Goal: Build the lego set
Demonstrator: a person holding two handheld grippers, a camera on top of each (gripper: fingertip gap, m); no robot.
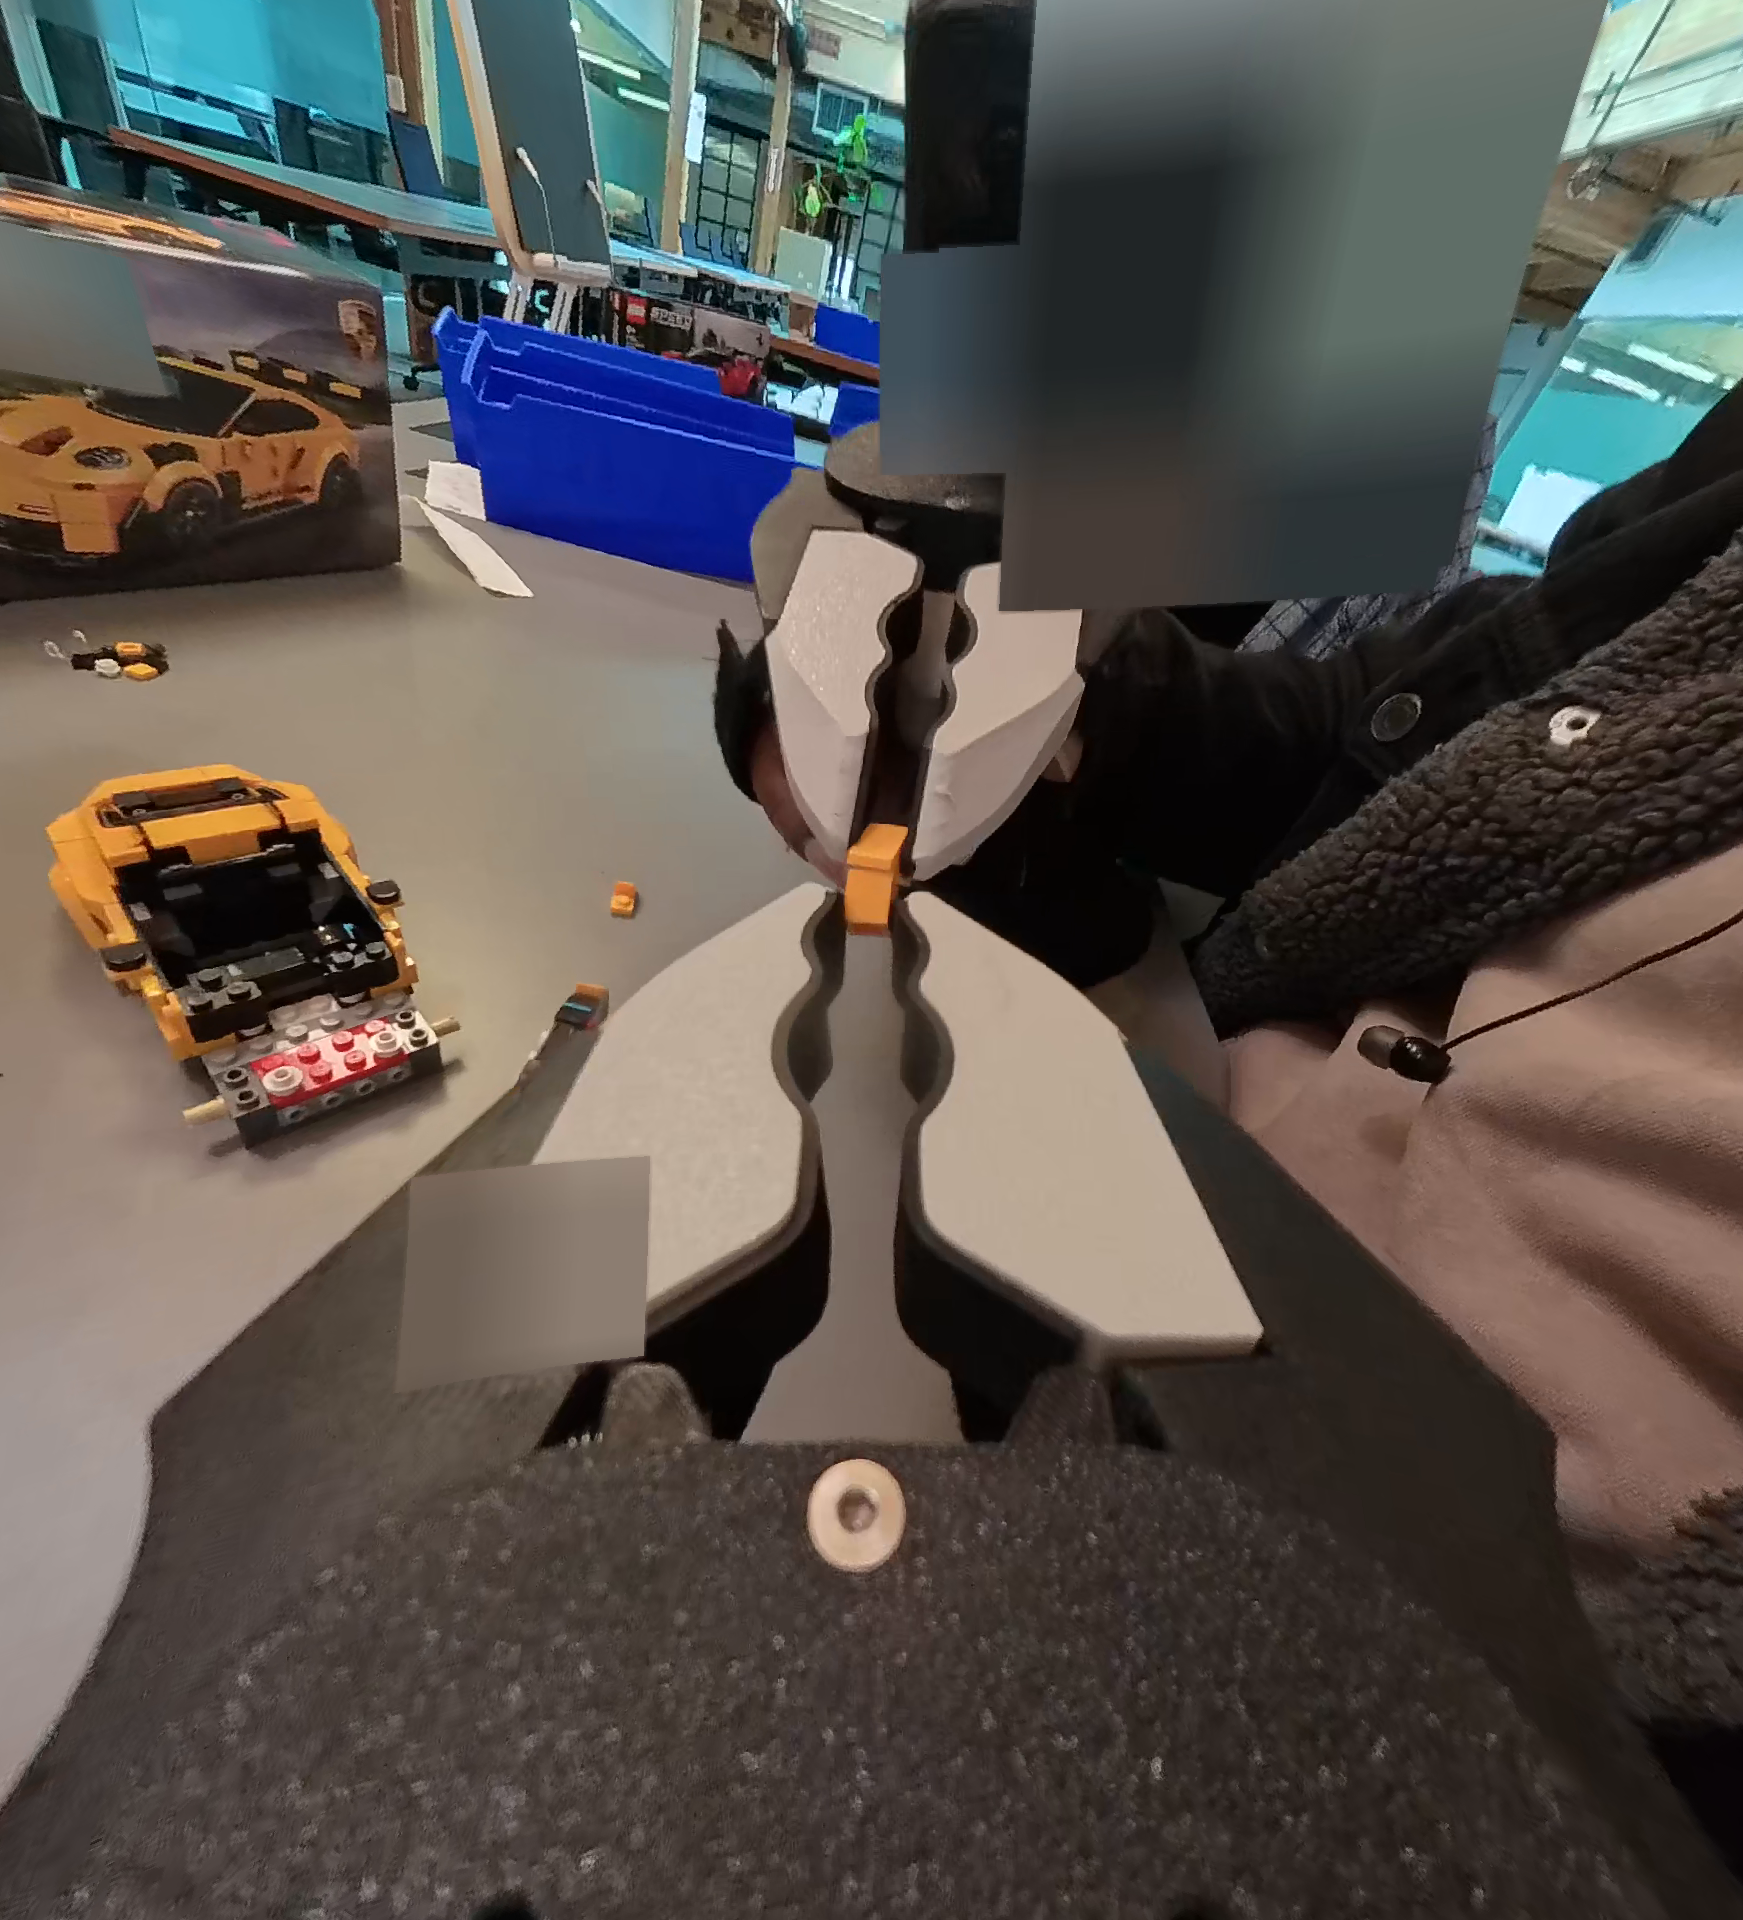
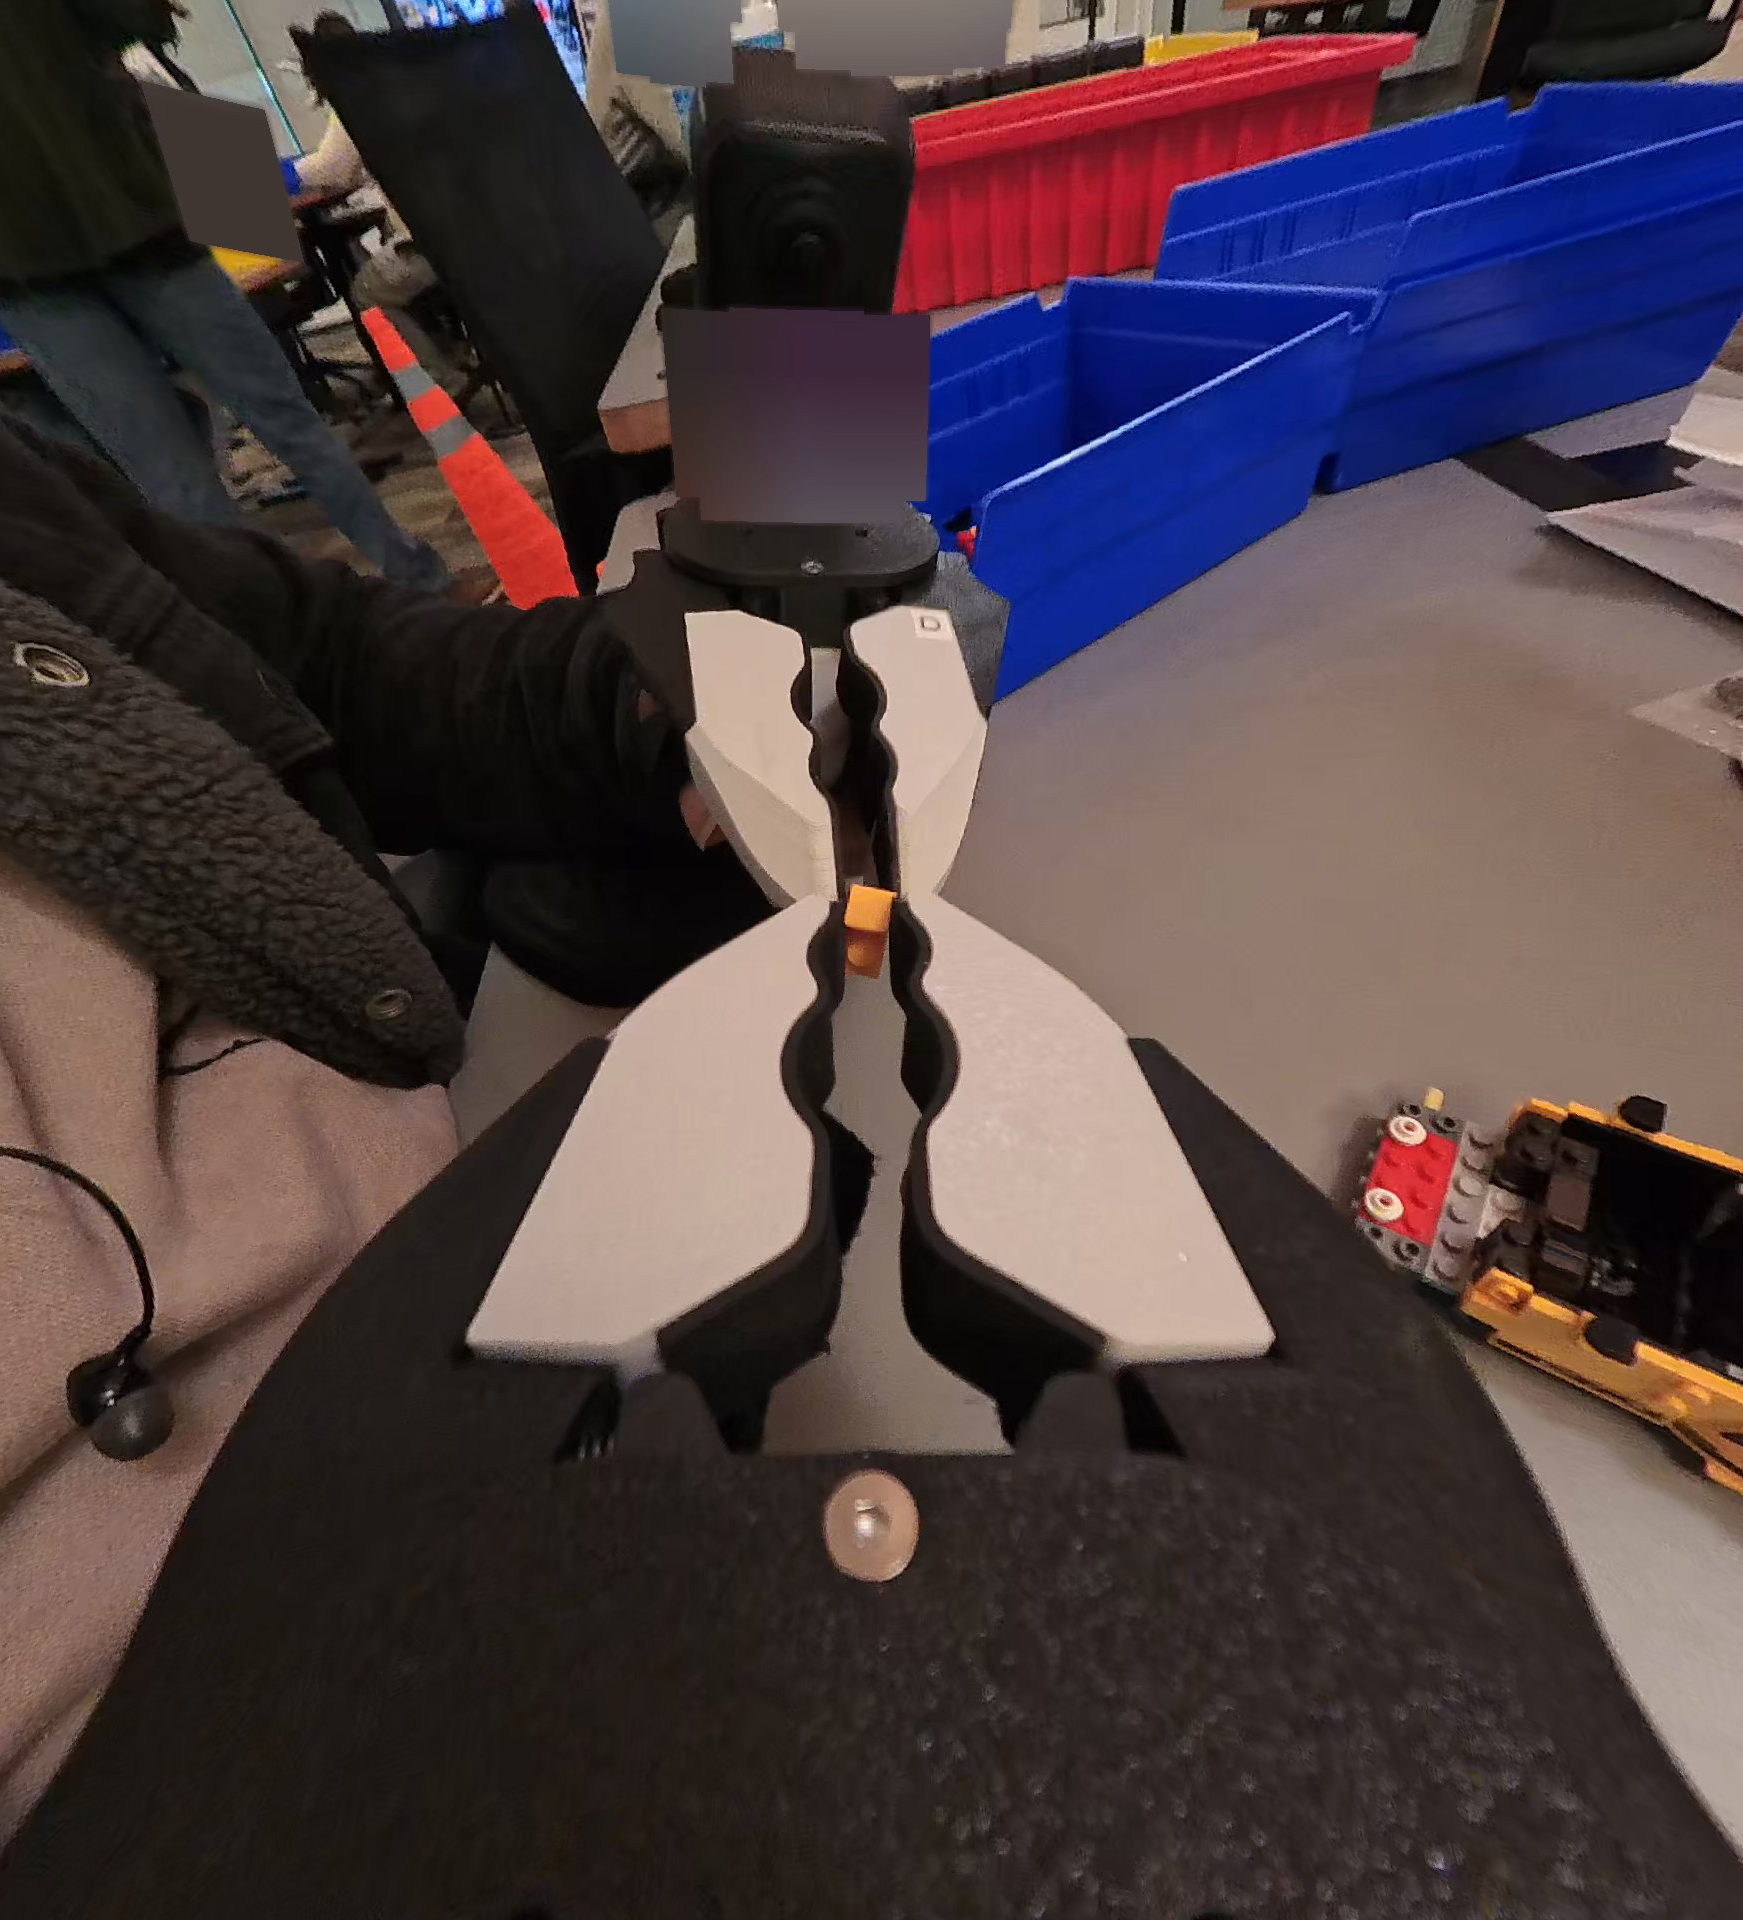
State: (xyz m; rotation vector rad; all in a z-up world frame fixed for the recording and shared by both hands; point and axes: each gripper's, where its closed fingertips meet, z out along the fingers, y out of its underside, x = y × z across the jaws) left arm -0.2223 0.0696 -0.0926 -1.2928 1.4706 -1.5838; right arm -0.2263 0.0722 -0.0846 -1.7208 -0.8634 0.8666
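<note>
Grey table (image 1: 493, 727) carries a blue bin (image 1: 618, 457), the set's box (image 1: 150, 416) and a half-built orange Lego car (image 1: 233, 945), lying flat with its long axis running toward the bin and its open red-and-grey end nearest the camera. Above the table edge, left gripper (image 1: 862, 914) and right gripper (image 2: 867, 935) meet tip to tip, each narrowed onto one small orange brick (image 1: 869, 878), its long axis upright. Another tiny orange piece (image 1: 623, 899) lies loose beside the car.

Lego car (image 2: 1625, 1278) cut off by right edge; table bits (image 1: 119, 659) too small to ID.
</note>
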